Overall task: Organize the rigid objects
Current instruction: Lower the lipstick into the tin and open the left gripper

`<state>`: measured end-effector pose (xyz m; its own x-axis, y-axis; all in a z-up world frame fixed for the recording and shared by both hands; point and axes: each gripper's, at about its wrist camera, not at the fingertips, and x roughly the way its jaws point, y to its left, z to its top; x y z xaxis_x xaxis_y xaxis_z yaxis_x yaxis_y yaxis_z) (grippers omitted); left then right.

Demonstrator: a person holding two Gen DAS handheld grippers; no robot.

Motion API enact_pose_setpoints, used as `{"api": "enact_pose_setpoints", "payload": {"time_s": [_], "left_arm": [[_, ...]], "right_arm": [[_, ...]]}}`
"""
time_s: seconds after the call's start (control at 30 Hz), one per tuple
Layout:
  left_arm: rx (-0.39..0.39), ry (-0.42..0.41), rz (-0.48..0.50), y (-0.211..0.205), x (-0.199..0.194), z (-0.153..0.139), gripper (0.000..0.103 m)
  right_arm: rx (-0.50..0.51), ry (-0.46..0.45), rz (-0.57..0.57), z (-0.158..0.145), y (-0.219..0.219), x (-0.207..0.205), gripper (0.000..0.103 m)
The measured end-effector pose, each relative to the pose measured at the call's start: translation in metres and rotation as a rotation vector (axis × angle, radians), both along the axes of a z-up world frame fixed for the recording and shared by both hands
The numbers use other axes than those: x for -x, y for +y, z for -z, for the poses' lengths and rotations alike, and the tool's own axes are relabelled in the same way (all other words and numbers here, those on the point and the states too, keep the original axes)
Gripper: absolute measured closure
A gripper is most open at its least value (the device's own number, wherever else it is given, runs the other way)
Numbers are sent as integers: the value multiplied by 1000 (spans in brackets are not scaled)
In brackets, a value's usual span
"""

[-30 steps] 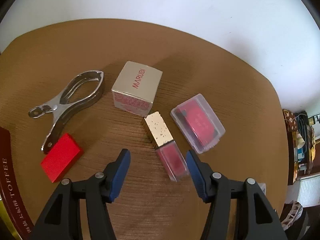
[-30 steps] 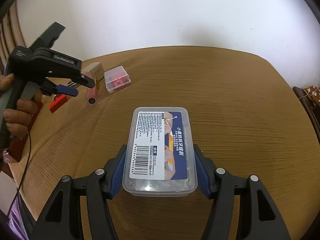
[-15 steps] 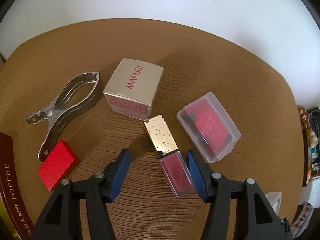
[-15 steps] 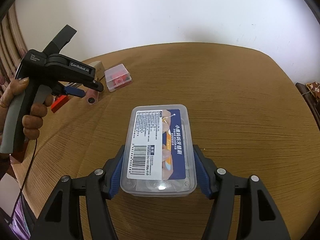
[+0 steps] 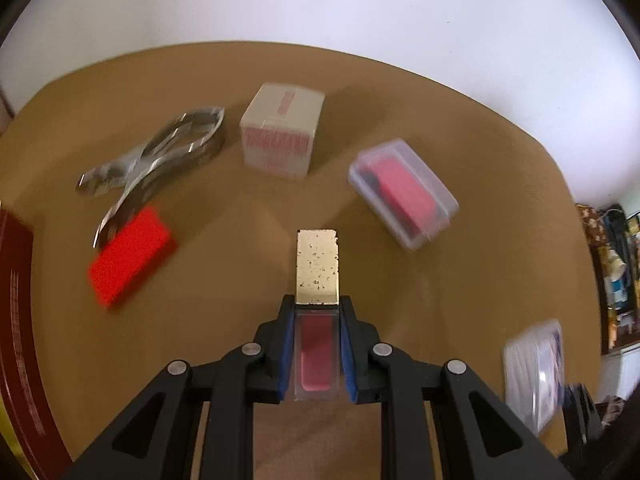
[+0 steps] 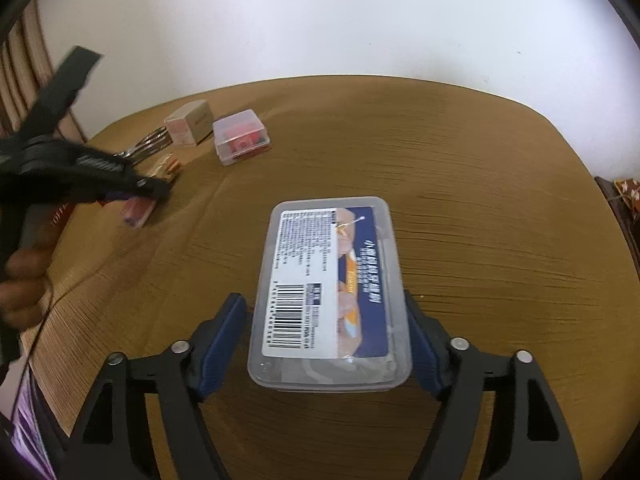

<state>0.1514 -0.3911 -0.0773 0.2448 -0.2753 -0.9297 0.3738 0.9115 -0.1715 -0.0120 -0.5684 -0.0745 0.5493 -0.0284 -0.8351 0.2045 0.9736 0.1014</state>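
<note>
A lip gloss [image 5: 318, 266] with a gold-flecked cap and clear red body lies on the brown table [image 5: 460, 280]. My left gripper [image 5: 316, 314] is closing, and its blue pads press on the clear body; the cap sticks out ahead. In the right wrist view this left gripper [image 6: 154, 192] hangs at the far left over the lip gloss [image 6: 138, 210]. A clear floss-pick box [image 6: 328, 264] with a printed label lies flat between the jaws of my right gripper [image 6: 322, 304]. Those jaws are opening, and a gap shows beside the left pad.
Behind the lip gloss lie a beige carton [image 5: 282, 128], a clear case with red contents [image 5: 402, 192], a metal clip [image 5: 160, 156] and a red block [image 5: 130, 254]. A dark red tin [image 5: 16, 320] stands at the left edge. A person's hand [image 6: 24, 280] holds the left gripper.
My left gripper moved onto the lip gloss and closed on its clear body. The right jaws spread wider, away from the floss-pick box, which stays on the table.
</note>
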Motion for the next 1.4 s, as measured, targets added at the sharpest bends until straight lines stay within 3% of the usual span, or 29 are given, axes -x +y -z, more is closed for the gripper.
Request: {"api": "enact_pose_setpoints", "payload": {"time_s": [0.43, 0.63, 0.8, 0.97, 1.17, 1.4], "left_arm": [[20, 17, 1, 78, 84, -39, 83], [28, -14, -89, 183, 86, -81, 83], [-29, -89, -206, 253, 71, -111, 83], [-98, -95, -309, 304, 49, -101, 83], [-139, -39, -394, 348, 16, -60, 83], [-169, -66, -403, 358, 5, -43, 83]], "right_arm": [[48, 31, -30, 3, 10, -8, 20], [59, 38, -30, 4, 11, -10, 19], [63, 43, -28, 6, 14, -12, 17], [65, 48, -26, 7, 13, -14, 15], [66, 50, -27, 8, 13, -15, 14], [60, 52, -30, 8, 12, -15, 12]]}}
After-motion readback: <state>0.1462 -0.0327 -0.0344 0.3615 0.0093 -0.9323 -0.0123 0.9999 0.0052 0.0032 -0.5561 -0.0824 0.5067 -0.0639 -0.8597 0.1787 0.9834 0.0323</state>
